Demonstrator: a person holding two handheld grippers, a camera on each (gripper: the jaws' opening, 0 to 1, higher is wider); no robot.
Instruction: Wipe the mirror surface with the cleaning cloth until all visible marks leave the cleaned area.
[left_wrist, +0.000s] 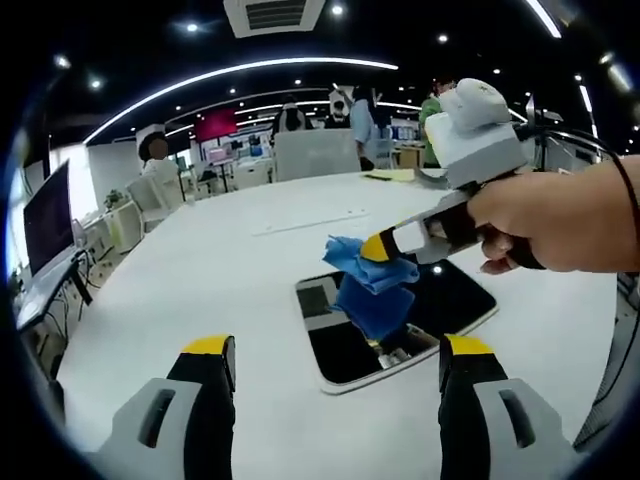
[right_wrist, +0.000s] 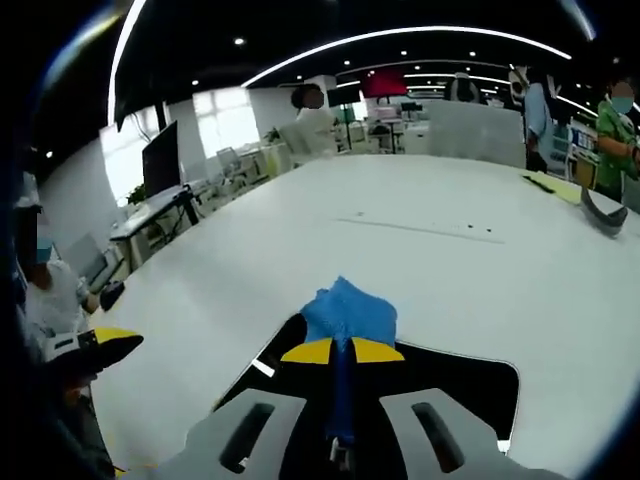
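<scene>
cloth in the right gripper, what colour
Blue cloth, clearest in the left gripper view.

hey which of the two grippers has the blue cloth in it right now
The right gripper, held over the mirror: its yellow-tipped jaws are shut on the blue cloth. The left gripper is open, with nothing between its jaws.

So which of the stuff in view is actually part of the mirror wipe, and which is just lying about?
Part of the job:
- mirror, flat on the white table
- blue cleaning cloth, clamped in the right claw above the mirror
- left claw, open, holding nothing

Just lying about:
- monitor on the side desk
- yellow sheet at the table's far edge
</scene>
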